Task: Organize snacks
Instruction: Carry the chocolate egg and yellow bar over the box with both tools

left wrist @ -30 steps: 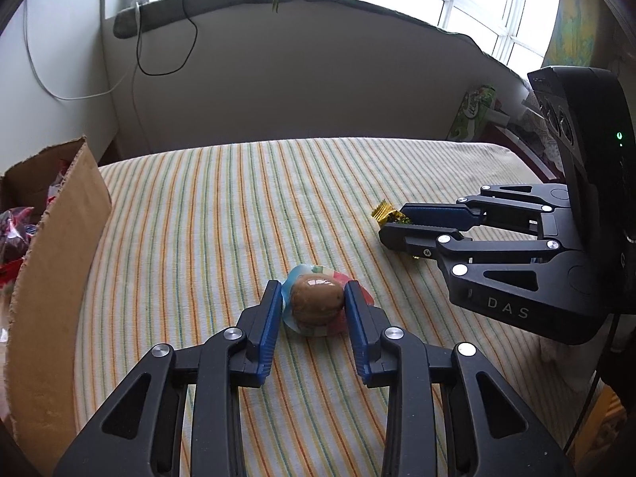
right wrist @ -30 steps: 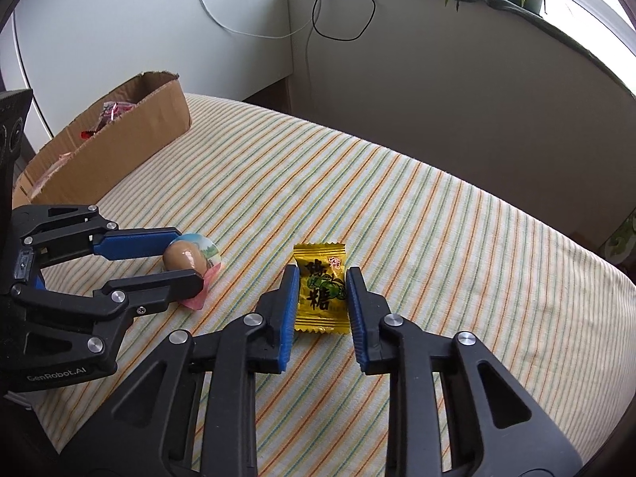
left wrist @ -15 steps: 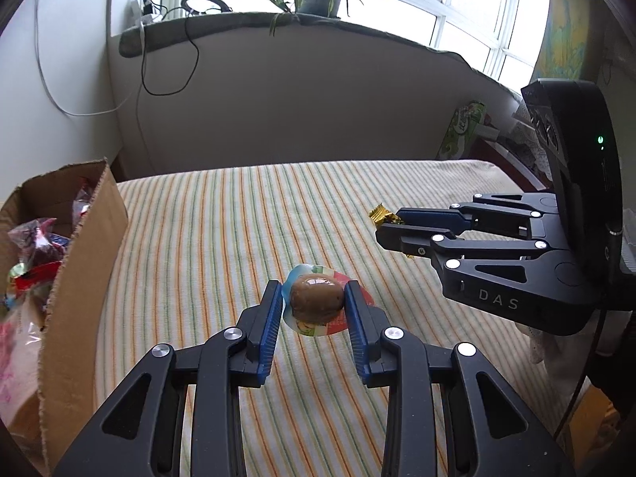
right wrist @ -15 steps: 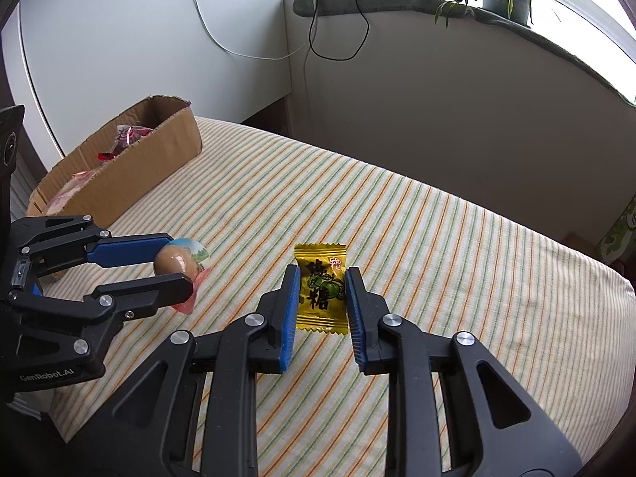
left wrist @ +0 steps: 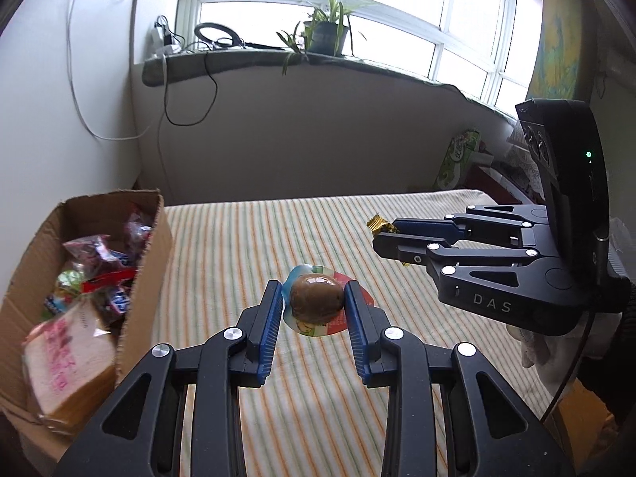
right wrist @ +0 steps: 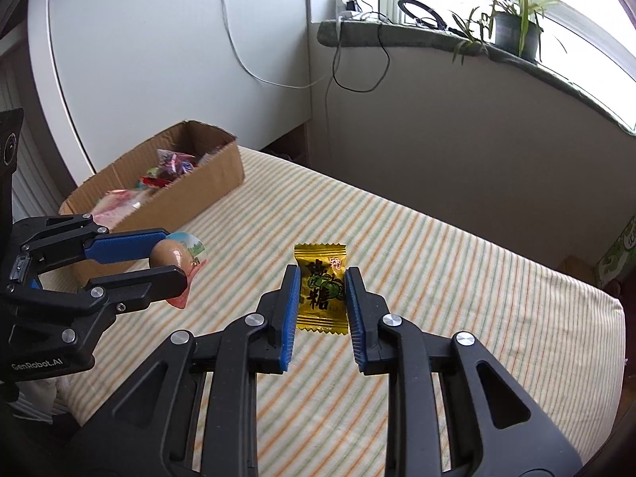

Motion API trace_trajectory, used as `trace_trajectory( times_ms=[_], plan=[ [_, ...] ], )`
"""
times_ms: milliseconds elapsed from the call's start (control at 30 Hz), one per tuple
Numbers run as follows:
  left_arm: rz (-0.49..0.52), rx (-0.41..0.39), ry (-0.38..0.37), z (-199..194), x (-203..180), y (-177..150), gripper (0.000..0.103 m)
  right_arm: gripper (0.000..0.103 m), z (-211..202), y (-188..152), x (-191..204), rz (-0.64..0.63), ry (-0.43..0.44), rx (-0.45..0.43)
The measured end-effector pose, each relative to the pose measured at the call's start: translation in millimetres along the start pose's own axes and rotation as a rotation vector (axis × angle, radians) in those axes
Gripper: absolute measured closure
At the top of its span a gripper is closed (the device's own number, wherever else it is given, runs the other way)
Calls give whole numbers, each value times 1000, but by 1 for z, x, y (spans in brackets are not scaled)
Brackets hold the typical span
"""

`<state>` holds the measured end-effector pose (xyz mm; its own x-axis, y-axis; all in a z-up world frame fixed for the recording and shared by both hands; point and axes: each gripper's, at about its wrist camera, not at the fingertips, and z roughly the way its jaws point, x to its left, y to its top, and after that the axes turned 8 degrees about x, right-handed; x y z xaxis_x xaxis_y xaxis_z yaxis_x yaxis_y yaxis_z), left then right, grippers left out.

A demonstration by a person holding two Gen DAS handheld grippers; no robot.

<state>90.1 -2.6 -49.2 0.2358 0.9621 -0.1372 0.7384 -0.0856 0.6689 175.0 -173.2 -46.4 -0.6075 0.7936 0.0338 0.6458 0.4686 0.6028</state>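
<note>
1. Above the striped cloth that covers the surface, the left hand-held gripper has its blue pads pressed on a packaged brown egg, which sits in a round wrapper printed blue, white and red.
2. The egg hangs clear of the cloth, to the right of the cardboard box in the left wrist view.
3. The right hand-held gripper is closed narrowly on a yellow candy packet with dark characters; the packet stands upright between the pads, off the cloth.
4. In the left wrist view only the gold end of that packet peeks past the right gripper's tips.
5. The open box holds mixed wrapped snacks, with a bagged slice of bread at its near end.
6. A potted plant stands on the window ledge behind.
</note>
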Motion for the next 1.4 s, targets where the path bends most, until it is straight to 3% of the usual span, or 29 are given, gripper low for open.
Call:
trace_trajectory(
  times_ms=[733, 1400],
  plan=[
    [-106, -92, 78, -63, 79, -18, 73, 79, 6, 62, 117, -152, 87, -59],
    [-213, -87, 198, -78, 161, -31, 73, 79, 59, 110, 184, -212, 176, -1]
  ],
)
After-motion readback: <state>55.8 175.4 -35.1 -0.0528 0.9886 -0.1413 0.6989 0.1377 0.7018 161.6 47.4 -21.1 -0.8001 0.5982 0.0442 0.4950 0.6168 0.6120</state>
